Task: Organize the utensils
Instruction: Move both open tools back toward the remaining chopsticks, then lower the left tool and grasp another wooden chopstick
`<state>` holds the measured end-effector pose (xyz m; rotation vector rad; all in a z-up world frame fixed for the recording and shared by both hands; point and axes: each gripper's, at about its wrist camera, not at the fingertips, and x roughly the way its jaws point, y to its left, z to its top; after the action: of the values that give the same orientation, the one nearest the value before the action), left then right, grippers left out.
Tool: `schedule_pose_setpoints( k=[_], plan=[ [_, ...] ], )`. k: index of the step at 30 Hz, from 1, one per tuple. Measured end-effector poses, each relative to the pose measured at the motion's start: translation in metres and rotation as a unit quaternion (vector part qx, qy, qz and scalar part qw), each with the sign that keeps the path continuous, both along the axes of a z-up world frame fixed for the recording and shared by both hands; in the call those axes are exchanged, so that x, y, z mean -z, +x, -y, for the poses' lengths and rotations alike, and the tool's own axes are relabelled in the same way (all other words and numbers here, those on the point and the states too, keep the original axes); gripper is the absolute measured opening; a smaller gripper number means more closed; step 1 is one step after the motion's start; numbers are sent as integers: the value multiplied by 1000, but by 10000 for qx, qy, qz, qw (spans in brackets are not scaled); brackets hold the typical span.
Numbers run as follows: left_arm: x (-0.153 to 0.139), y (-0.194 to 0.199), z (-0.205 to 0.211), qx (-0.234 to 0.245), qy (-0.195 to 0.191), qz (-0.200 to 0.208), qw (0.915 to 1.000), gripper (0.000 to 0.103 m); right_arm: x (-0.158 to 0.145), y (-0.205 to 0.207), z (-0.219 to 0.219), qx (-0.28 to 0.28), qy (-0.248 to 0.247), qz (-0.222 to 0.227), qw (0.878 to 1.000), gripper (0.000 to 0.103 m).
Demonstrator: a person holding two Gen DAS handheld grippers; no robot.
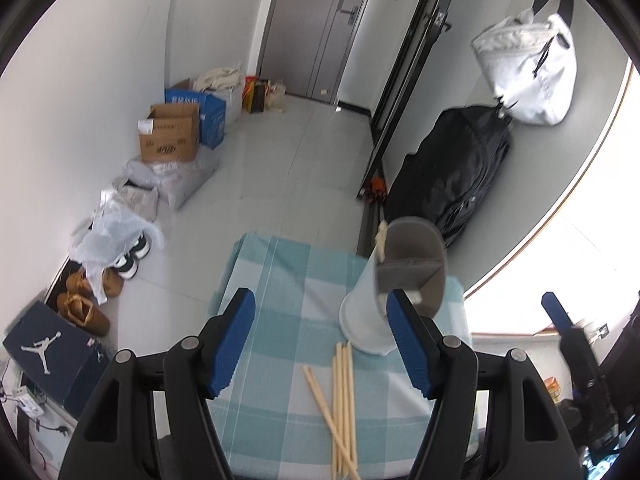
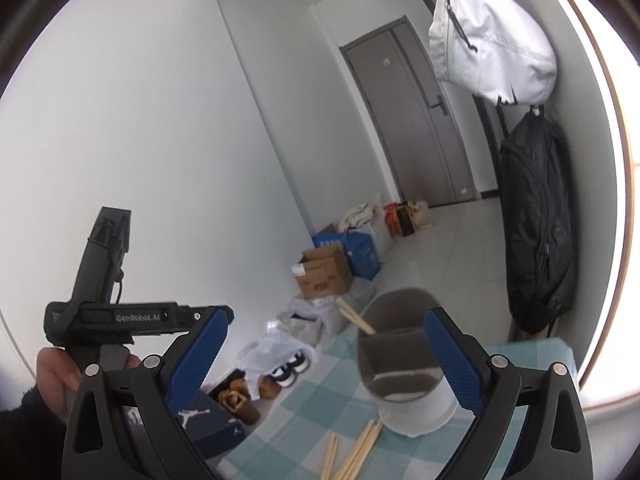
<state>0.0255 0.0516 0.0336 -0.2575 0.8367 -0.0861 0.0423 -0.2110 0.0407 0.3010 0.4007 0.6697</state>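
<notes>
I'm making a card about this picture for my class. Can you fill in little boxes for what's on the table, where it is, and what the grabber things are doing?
table cover: blue and white checked cloth
utensil holder: white cup with grey dividers, standing at the far right of the table
already in holder: chopsticks, leaning out of one compartment
loose on cloth: pale chopsticks, in front of the holder
left gripper: open, empty, above the loose chopsticks
right gripper: open, empty, facing the holder

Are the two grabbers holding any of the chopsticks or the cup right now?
No. The left gripper and right gripper are both open and empty. The chopsticks lie on the checked cloth beside the holder.
</notes>
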Motion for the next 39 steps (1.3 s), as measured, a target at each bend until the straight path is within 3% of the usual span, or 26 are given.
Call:
schedule_pose_setpoints(
  k=[8, 13, 19, 25, 39],
  plan=[
    [65, 8, -2, -34, -56, -860, 9963, 64, 38, 10, 1, -21, -36, -586, 9983, 102],
    [116, 17, 10, 39, 114, -1657, 9861, 64, 50, 15, 6, 54, -76, -870, 9962, 103],
    [150, 24, 21, 99, 404, -2249, 9735, 64, 55, 17, 10, 42, -41, -1010, 9949, 103],
    [162, 24, 22, 31, 582, -2519, 9660, 64, 58, 23, 8, -26, -87, -1078, 9941, 103],
    [166, 29, 29, -3, 479, -2500, 9671, 64, 55, 20, 12, -104, 73, -1059, 9943, 103]
  ],
)
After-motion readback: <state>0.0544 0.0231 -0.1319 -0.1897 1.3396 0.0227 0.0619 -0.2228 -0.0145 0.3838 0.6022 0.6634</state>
